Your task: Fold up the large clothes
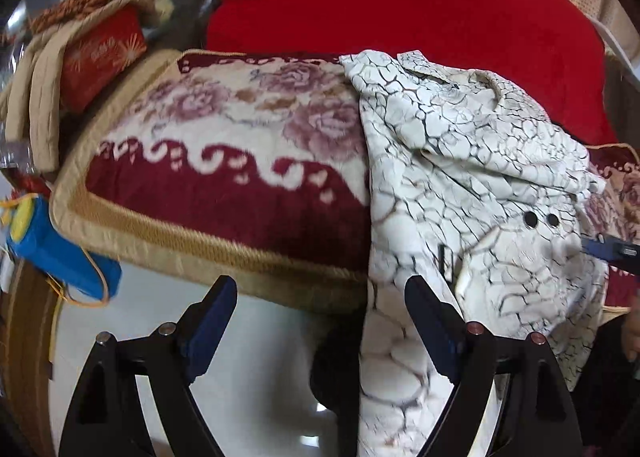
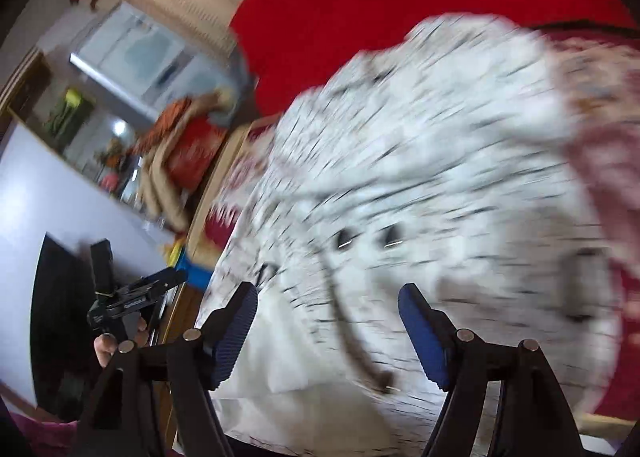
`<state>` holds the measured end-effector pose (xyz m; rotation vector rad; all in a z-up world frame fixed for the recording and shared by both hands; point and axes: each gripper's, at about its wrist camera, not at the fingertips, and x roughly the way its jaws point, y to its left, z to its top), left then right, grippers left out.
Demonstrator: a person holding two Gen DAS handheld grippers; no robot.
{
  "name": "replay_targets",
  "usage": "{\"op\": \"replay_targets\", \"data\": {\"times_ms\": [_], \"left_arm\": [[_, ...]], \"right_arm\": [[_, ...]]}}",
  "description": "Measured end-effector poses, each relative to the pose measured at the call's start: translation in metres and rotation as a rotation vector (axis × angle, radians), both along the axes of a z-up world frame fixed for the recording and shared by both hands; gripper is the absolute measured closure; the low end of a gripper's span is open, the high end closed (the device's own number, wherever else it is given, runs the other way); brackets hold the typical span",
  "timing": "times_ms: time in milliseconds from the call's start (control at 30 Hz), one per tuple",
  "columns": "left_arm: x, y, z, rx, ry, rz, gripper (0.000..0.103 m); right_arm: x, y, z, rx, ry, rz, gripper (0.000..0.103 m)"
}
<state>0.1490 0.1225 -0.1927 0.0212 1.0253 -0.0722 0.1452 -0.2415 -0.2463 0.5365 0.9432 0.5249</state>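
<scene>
Both grippers (image 1: pixel 320 297) (image 2: pixel 328 305) gaping, empty, garment (image 1: pixel 472 161) hem cut off, right view blurred

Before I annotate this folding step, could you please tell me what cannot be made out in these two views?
- Right wrist view: motion blur smears the white crackle-print garment, so its folds and edges are unreadable.
- Left wrist view: the garment's hanging lower end is cut off by the bottom edge, partly behind the left gripper.
- Left wrist view: the right gripper is cut off by the right edge.
- Left wrist view: the blue object is too cropped to identify.
</scene>
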Motion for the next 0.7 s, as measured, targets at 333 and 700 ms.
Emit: {"op": "replay_targets", "data": {"times_ms": [333,700], "left_arm": [[-0.029,0.027,-0.003,-0.052,-0.01,-0.004,0.017],[-0.047,0.036,-0.025,-0.076,0.041,-0.034,0.017]], "right_arm": [[0.043,0.096,-0.048,0.022,0.159,0.27,0.027],[-0.117,0.005,-0.029,-0.074,0.199,0.347,0.027]]}}
